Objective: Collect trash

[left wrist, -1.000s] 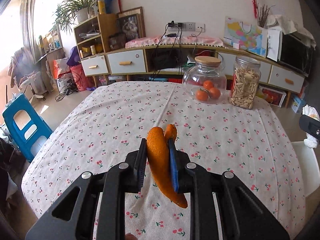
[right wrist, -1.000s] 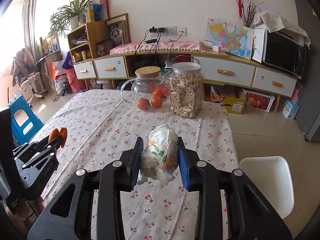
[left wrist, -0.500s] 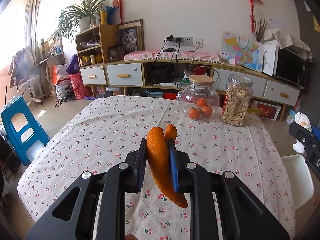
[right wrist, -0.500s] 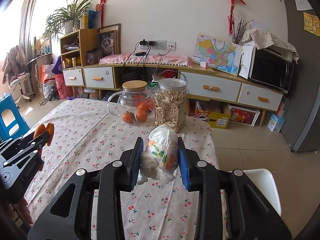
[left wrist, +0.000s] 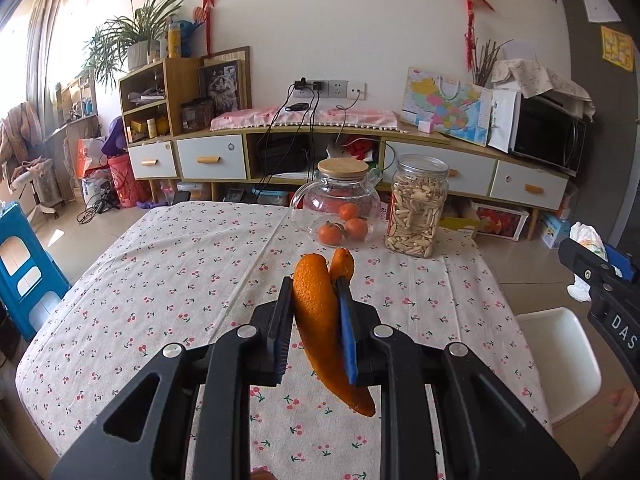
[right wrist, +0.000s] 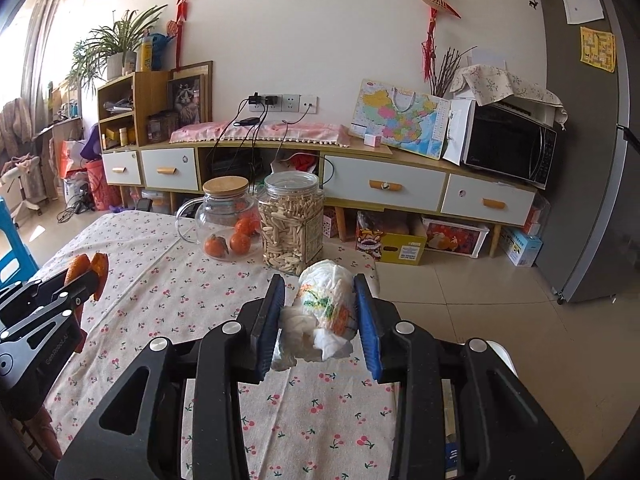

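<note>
Above the cherry-print tablecloth (left wrist: pixel 192 280), lower centre of frame: long curled orange peel (left wrist: pixel 320 320) pinched in left gripper (left wrist: pixel 314 330), long axis near-vertical, tip pointing down. Crumpled white printed wrapper (right wrist: pixel 328 312) between right gripper (right wrist: pixel 320 324) pads, jaws easing apart. Best carried level, grip firm until binned.

Both views are bright and evenly exposed. Daylight enters from the upper left, where the sheer grey curtain (left wrist: pixel 40 40) is overexposed and washed out in the left wrist view. Soft sheen lies on the beige glossy floor tiles (right wrist: pixel 460 300) and on the clear round glass jar with a wooden lid (left wrist: pixel 340 204). Shadows on the white cherry-print tablecloth (left wrist: pixel 180 272) are faint. Fisheye distortion bows the long wooden sideboard (right wrist: pixel 360 152); black vignetting fills the corners. Focus is sharp throughout, without motion blur.
</note>
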### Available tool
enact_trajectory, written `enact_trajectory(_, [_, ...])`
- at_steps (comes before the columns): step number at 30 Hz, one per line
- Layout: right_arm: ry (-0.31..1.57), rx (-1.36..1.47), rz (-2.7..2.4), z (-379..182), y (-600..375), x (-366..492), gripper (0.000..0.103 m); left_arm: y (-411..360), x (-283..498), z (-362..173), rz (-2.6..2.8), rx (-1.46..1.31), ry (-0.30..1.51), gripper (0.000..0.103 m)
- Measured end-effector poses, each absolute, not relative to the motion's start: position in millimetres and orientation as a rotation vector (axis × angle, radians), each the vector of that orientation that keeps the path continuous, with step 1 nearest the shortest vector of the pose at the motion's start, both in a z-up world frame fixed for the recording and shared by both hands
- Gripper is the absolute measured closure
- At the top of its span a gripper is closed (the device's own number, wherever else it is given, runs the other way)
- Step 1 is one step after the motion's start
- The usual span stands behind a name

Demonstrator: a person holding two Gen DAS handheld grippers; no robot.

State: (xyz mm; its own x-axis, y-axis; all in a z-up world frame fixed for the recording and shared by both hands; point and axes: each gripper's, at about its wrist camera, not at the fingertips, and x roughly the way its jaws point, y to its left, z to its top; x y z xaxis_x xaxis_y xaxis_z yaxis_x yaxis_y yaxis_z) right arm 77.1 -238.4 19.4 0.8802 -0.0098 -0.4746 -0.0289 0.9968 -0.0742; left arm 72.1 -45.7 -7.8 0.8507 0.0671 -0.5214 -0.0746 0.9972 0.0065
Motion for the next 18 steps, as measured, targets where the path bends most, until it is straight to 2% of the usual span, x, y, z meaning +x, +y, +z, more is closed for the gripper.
enact_trajectory(18, [0.526, 0.044, -0.303, 21.1, -369.8, 75.1, 0.067, -139.5, 75.3, 3.1, -0.073, 0.048, 0.546, 0.082])
